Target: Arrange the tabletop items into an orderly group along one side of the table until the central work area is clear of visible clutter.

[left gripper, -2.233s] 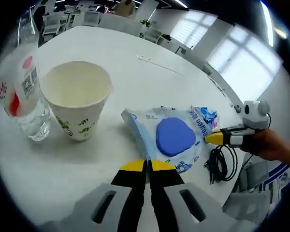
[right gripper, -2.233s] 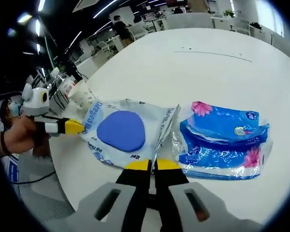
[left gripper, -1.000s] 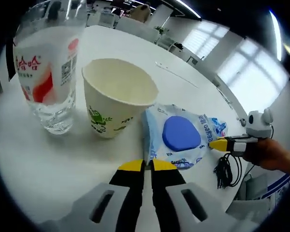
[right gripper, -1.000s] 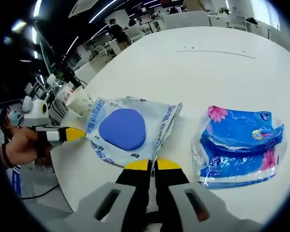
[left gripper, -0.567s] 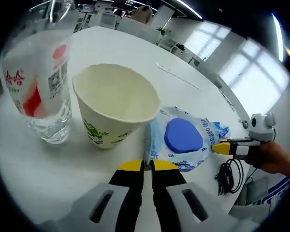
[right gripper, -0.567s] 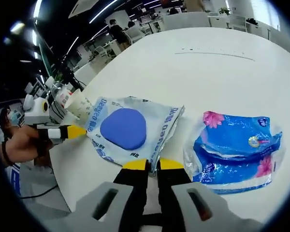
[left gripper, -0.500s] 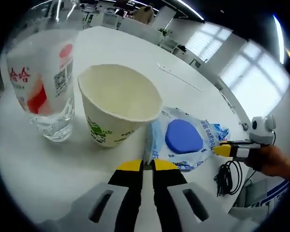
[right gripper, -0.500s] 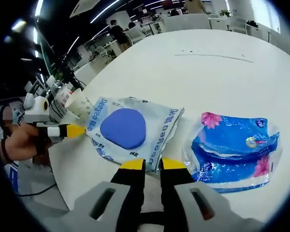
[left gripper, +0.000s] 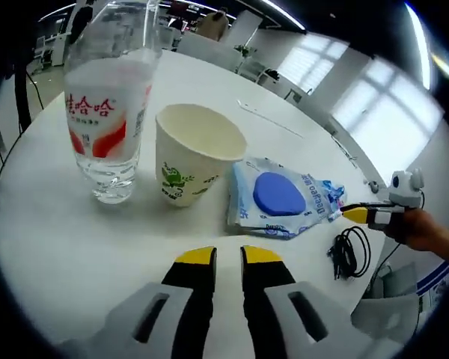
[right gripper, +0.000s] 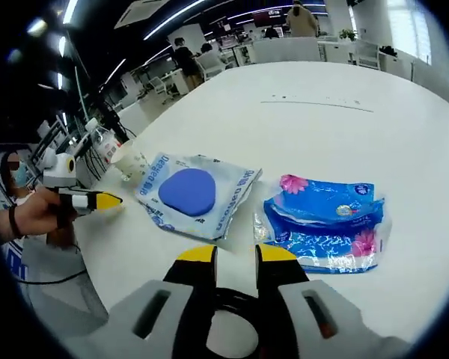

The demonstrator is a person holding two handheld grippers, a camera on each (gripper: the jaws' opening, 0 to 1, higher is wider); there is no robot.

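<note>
A wet-wipes pack (left gripper: 280, 199) with a round blue lid lies flat on the white table (left gripper: 52, 239), its near corner touching a paper cup (left gripper: 197, 153). A clear water bottle (left gripper: 108, 112) stands just left of the cup. My left gripper (left gripper: 227, 258) is open and empty, a short way back from the pack. In the right gripper view the wipes pack (right gripper: 194, 193) lies beside a blue tissue pack (right gripper: 325, 221). My right gripper (right gripper: 236, 254) is open and empty, drawn back from both. The left gripper (right gripper: 97, 200) shows beyond the wipes, near the cup (right gripper: 132, 161).
A black cable (left gripper: 348, 254) hangs over the table edge by the right gripper (left gripper: 363, 215), which a hand holds. Bare white table (right gripper: 344, 127) stretches far behind the packs. Desks, chairs and people stand in the office beyond.
Both grippers have opened, let go of the wipes pack's edges and pulled back. The pack now lies flat against the cup, apart from the tissue pack.
</note>
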